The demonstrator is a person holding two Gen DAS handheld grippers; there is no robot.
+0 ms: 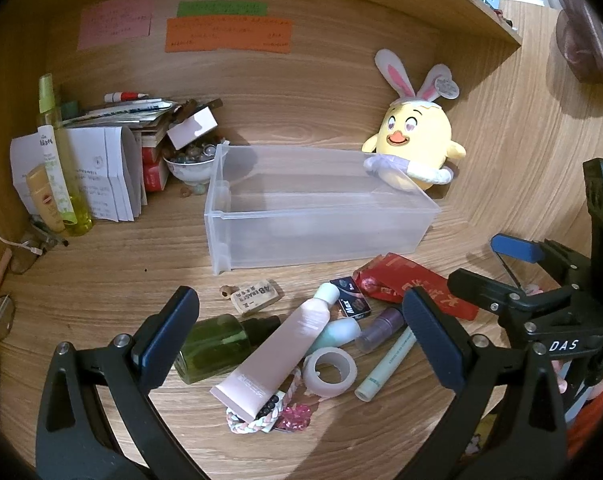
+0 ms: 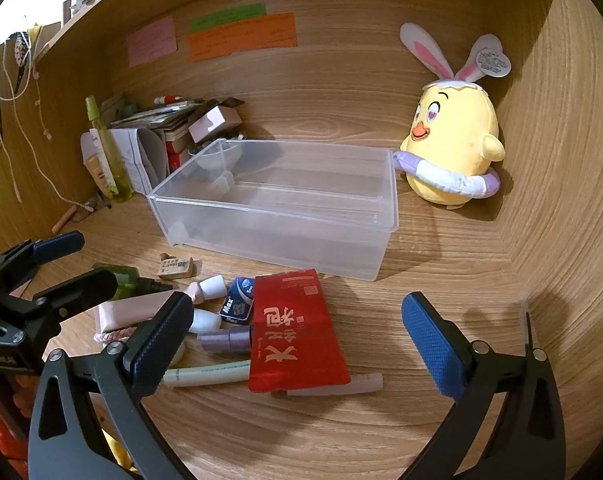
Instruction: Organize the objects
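You're at the start: clear bin [image 2: 285, 204] holds nothing, whole clutter pile [image 1: 301, 344] sits near it, and left gripper [image 1: 301, 320] and right gripper [image 2: 297, 336] gape wide, both empty.

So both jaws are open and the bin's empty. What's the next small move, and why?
Probably lower the left gripper onto the pink tube and close on it. The tube lies on top of the pile, right between its open jaws, and nothing is in the clear bin yet. The right gripper hangs open above the red packet and holds nothing, so it could follow.
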